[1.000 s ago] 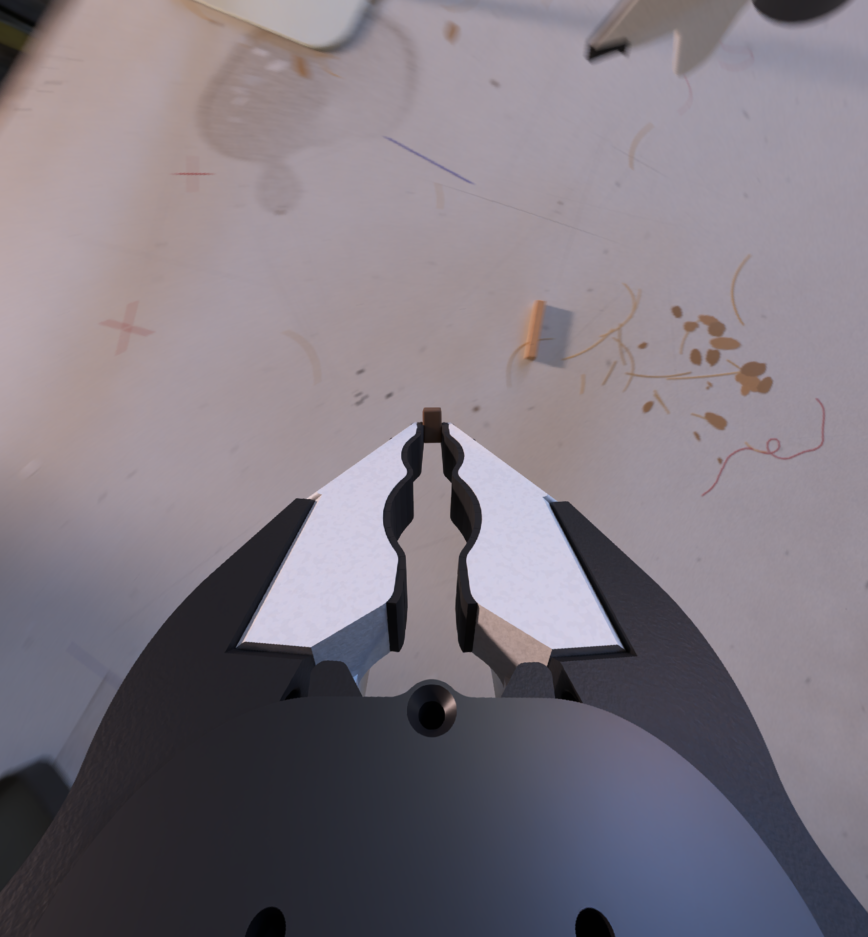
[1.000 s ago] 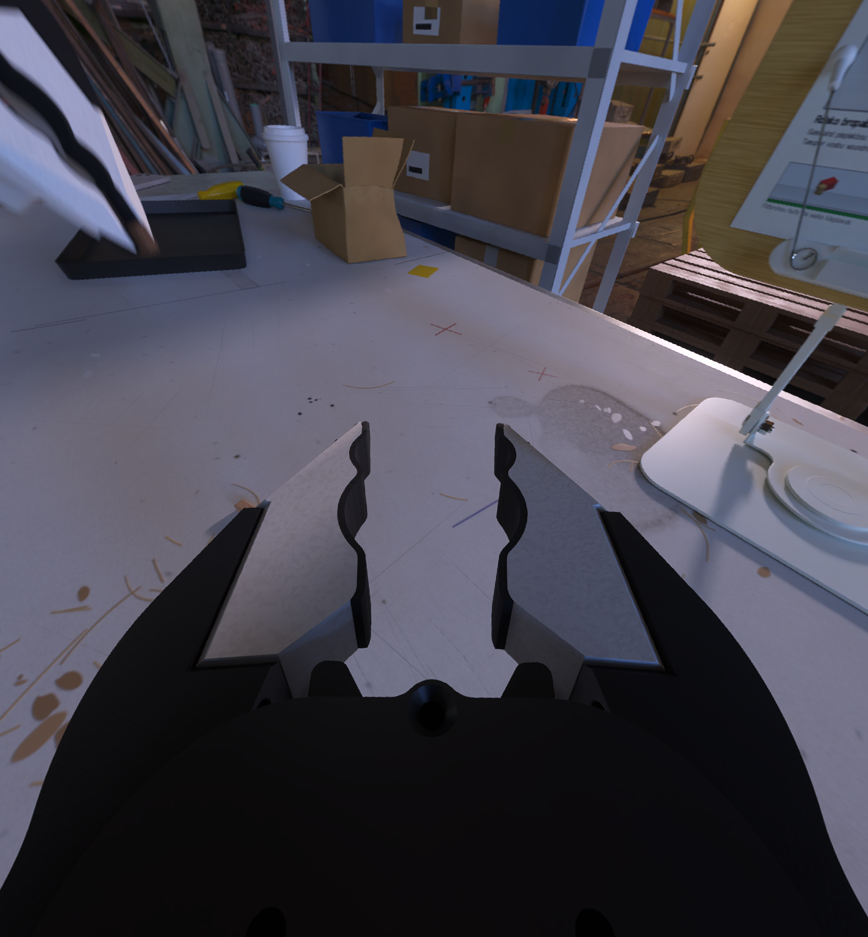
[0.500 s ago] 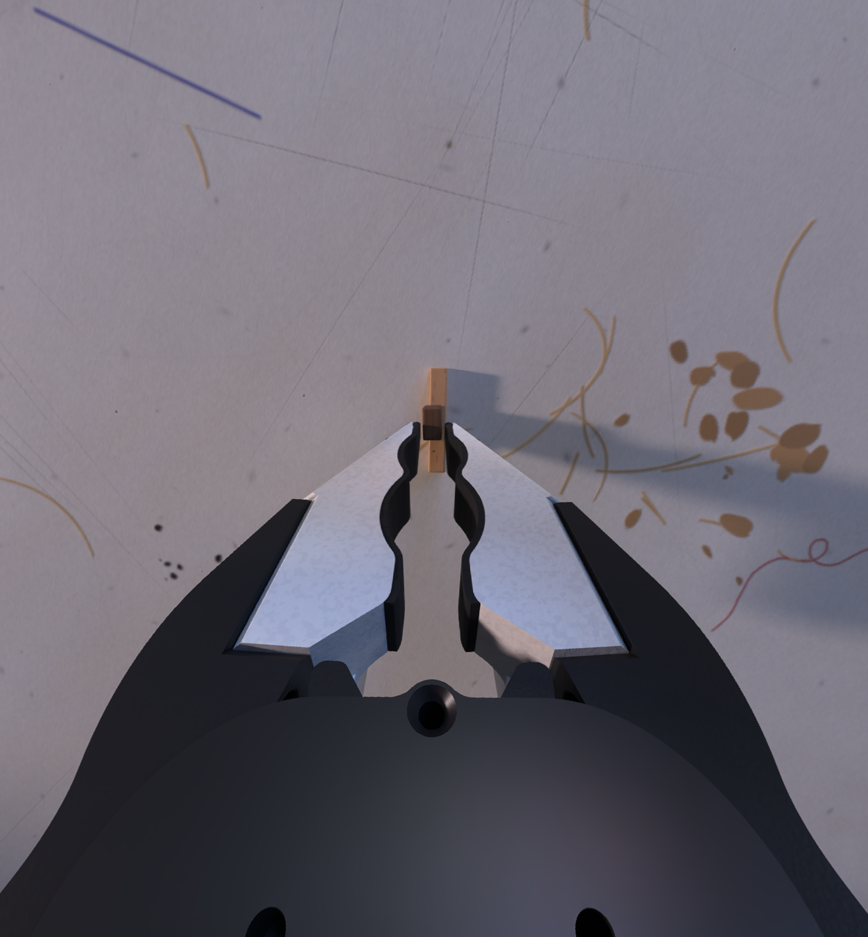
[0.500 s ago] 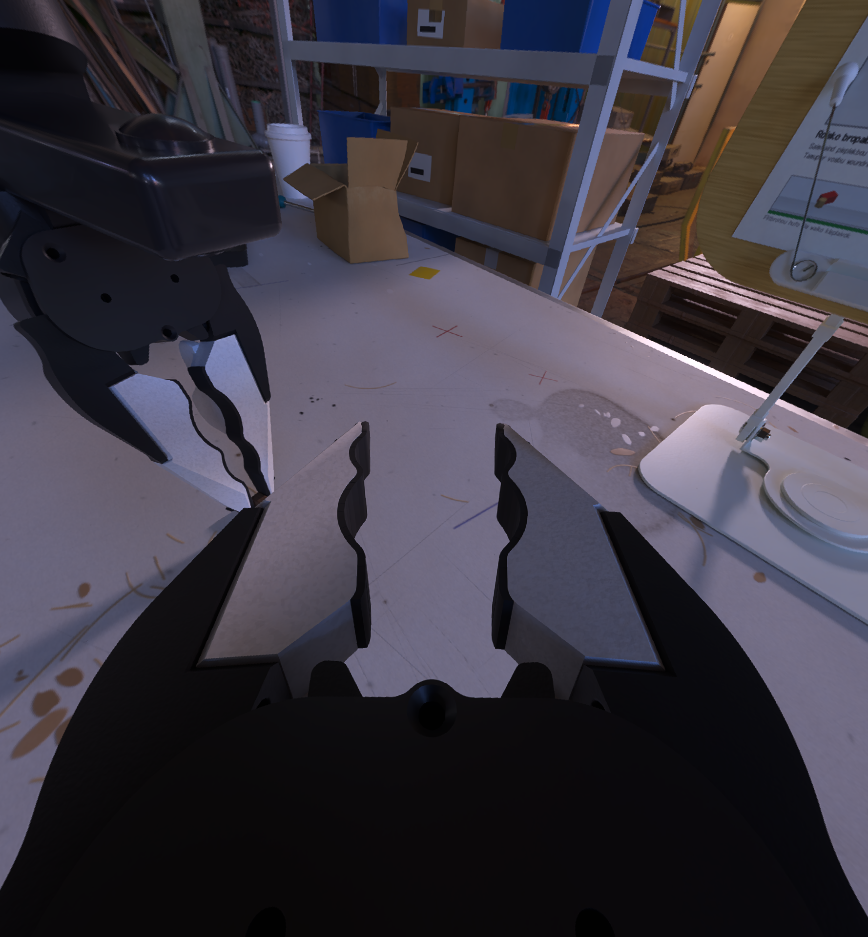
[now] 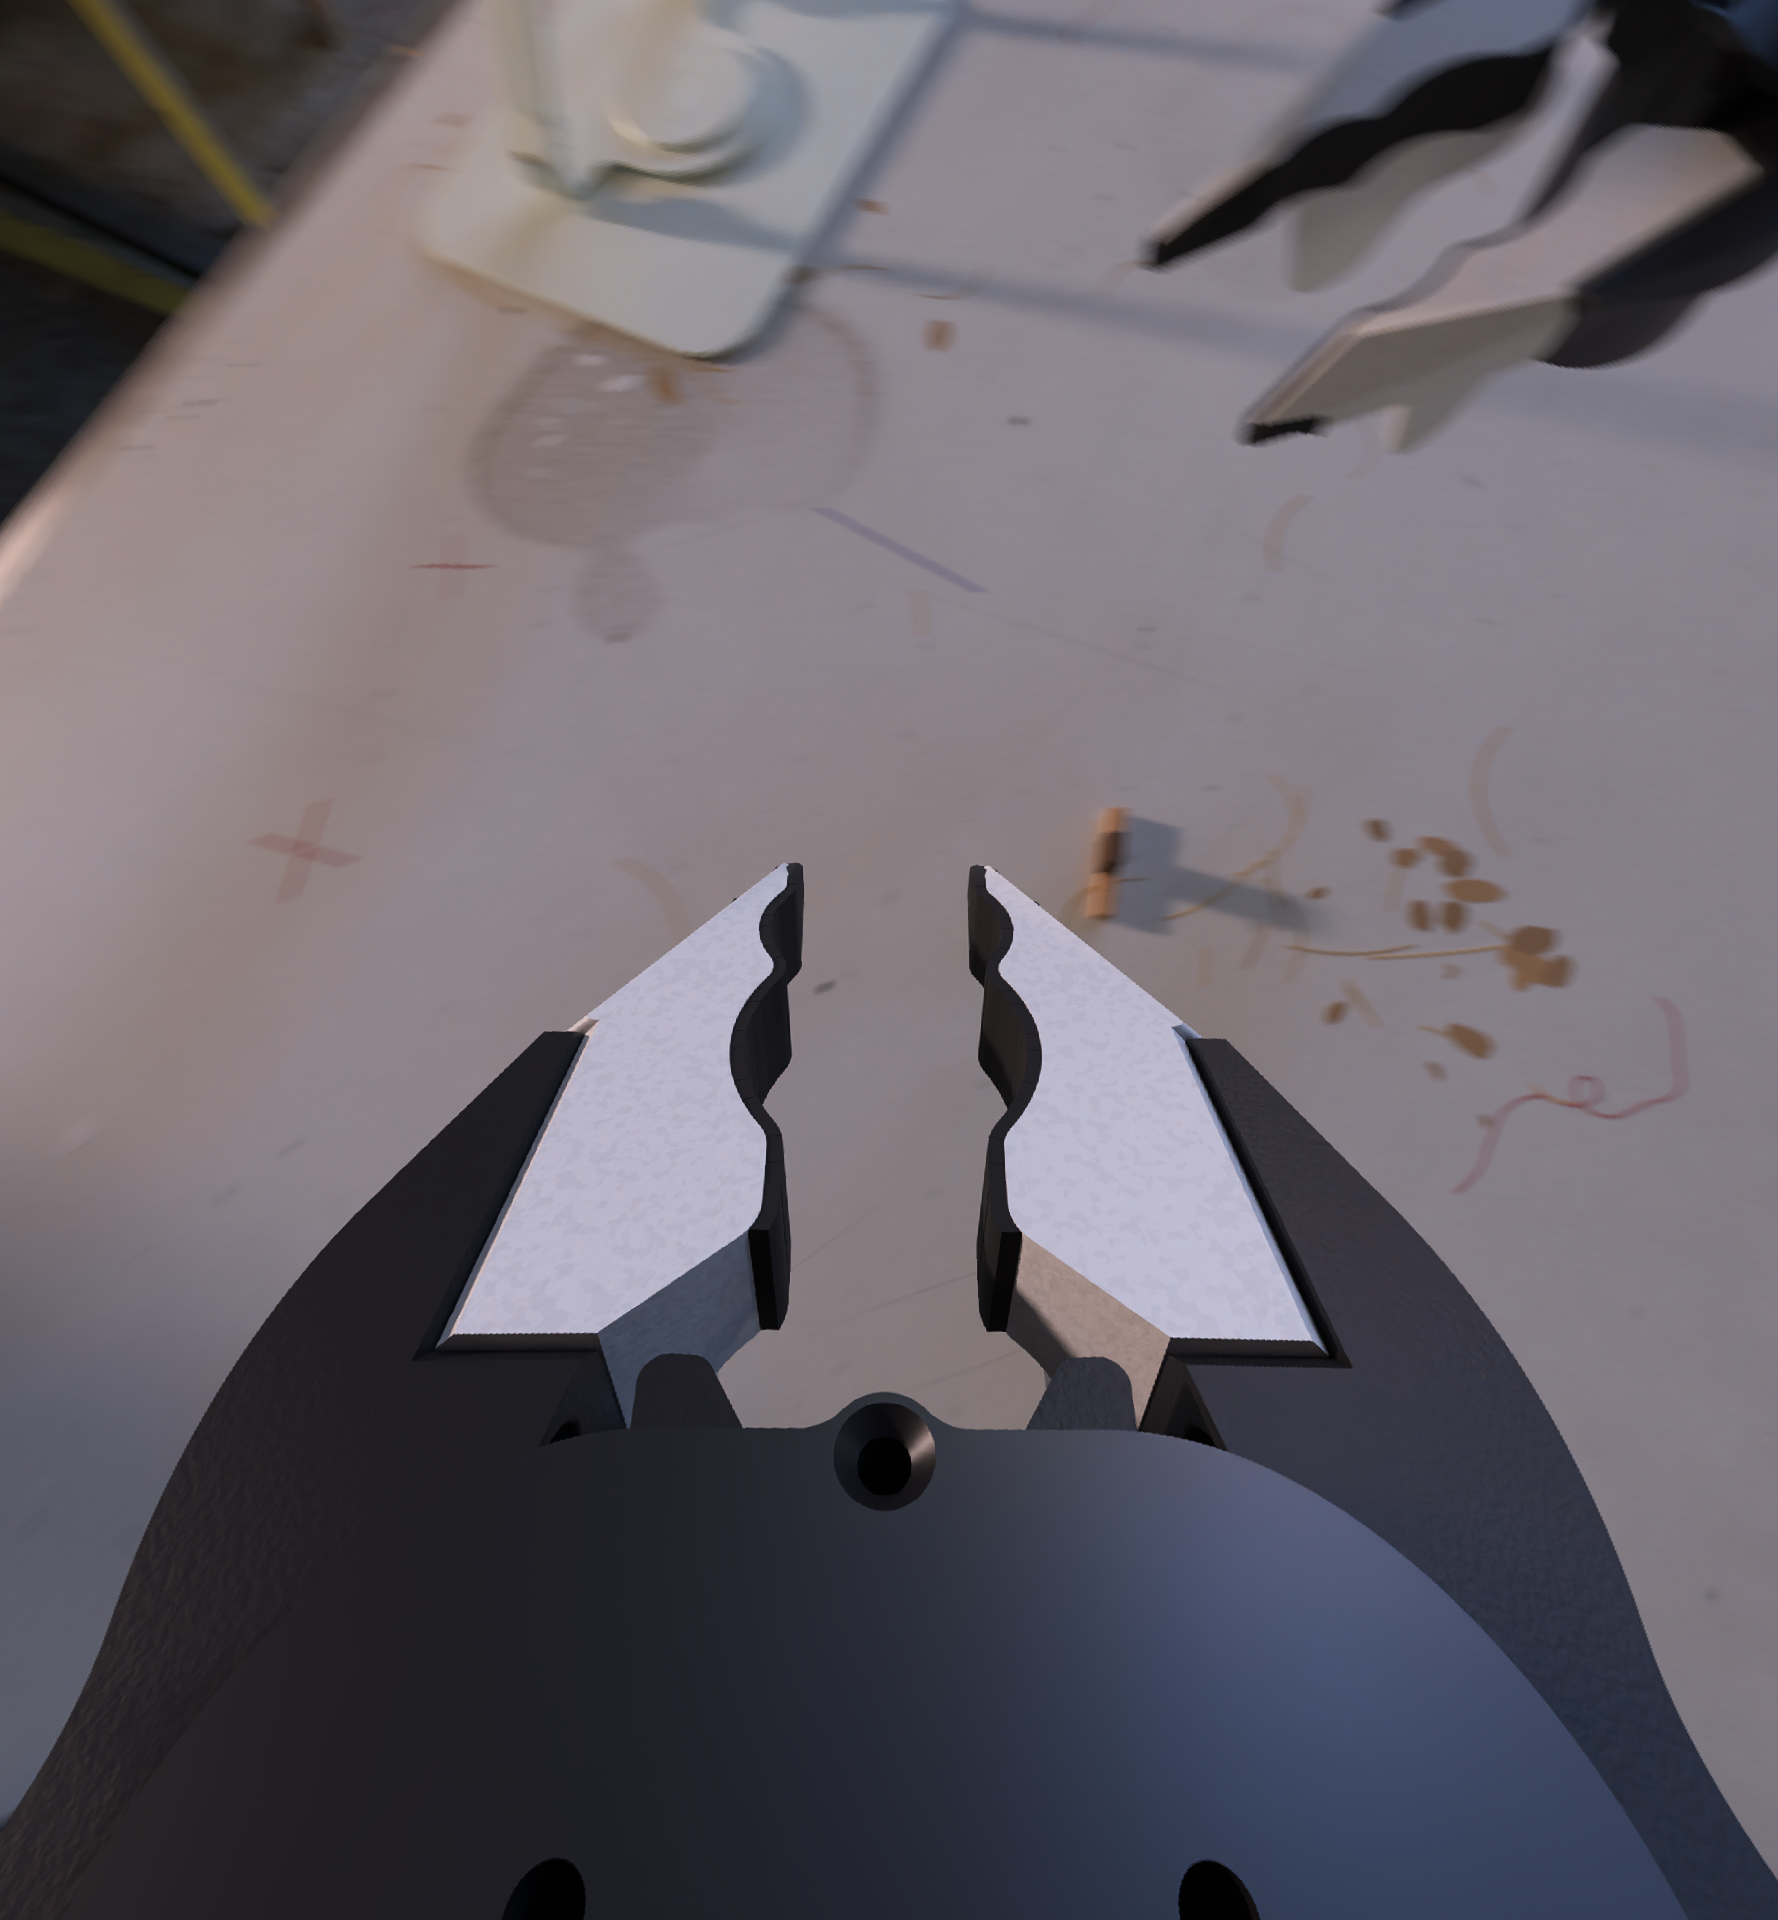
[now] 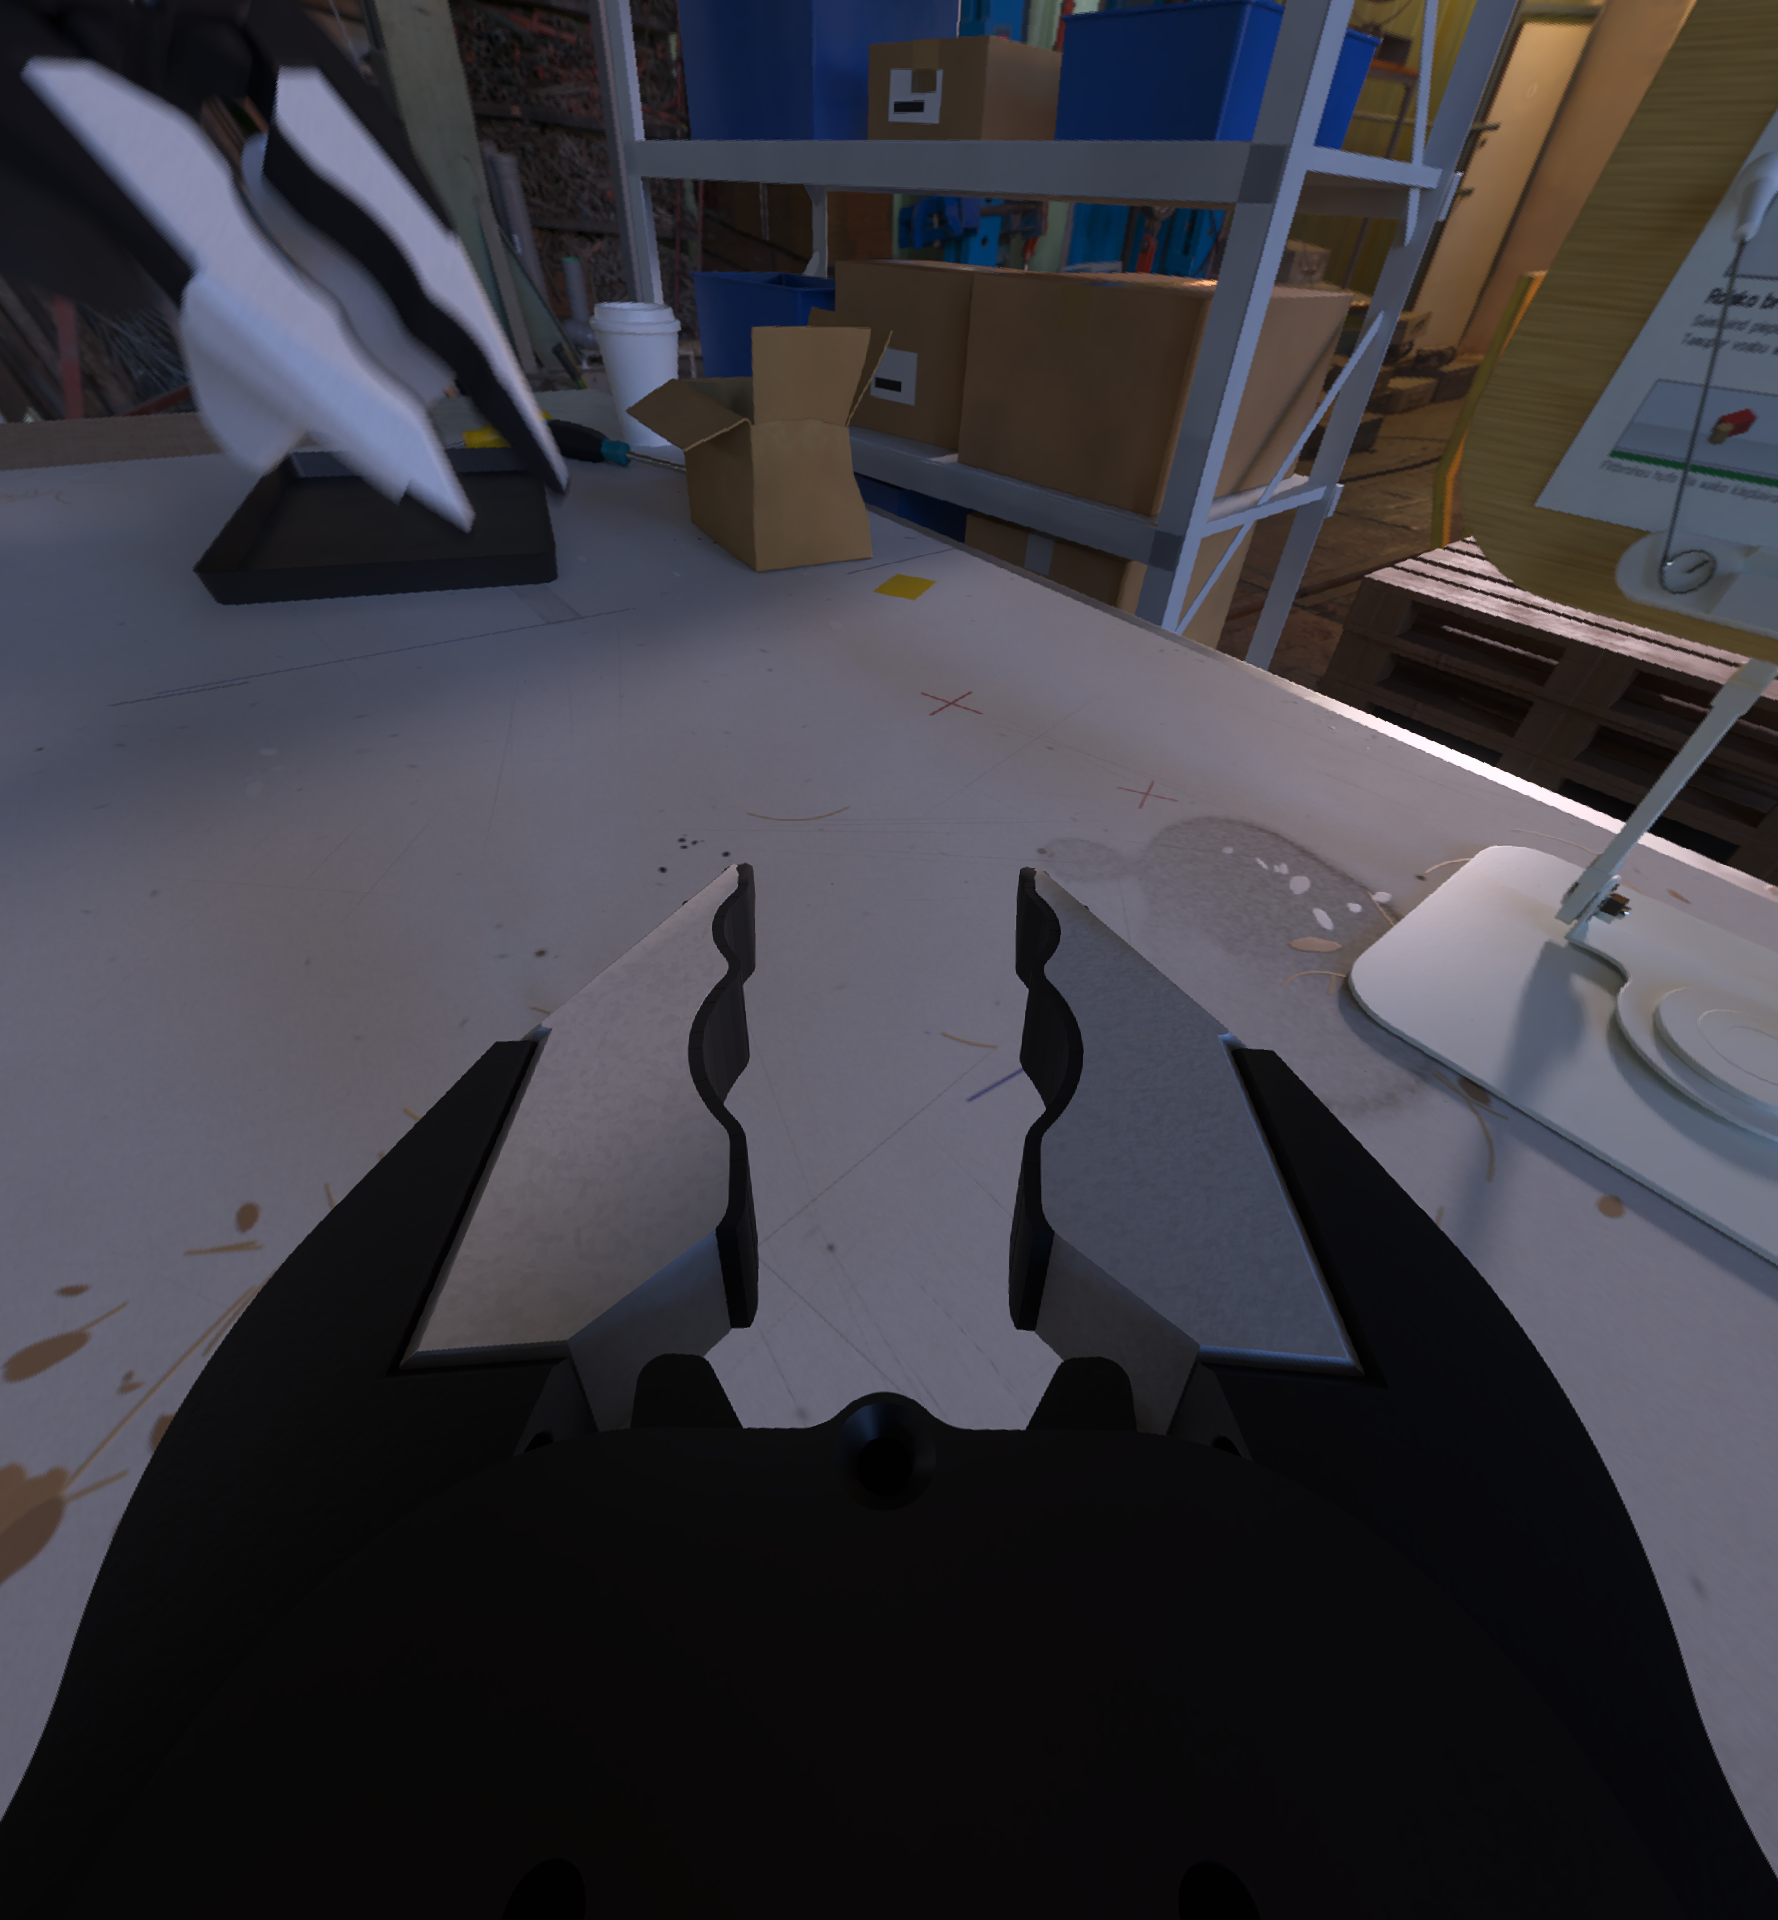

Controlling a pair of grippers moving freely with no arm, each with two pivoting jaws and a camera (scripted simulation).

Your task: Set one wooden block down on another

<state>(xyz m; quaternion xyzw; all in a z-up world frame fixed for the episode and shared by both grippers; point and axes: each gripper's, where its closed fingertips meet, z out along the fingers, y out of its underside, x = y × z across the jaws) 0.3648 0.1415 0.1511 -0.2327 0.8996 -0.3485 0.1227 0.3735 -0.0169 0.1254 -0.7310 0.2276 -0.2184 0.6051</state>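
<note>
The left tool (image 5: pixel 886 894) hangs released above the counter (image 5: pixel 345 1039), nothing between its fingers. The wooden block (image 5: pixel 1105 864) stands on the counter just ahead and right of its tips. The right tool (image 6: pixel 883 894) also gapes, empty.

A slim, pale wooden block (image 5: pixel 1106 864) lies on the bench (image 5: pixel 345 1039), casting a shadow to its right. Blur hides whether a second block sits on it.

- The left wrist view looked steeply down at the tabletop (image 5: pixel 241 1039) from above.
- The right wrist view faced level, low, toward shelving (image 6: pixel 1228 208).
- Both views shared the white stand base (image 5: pixel 636 239) (image 6: pixel 1487 997).
</note>
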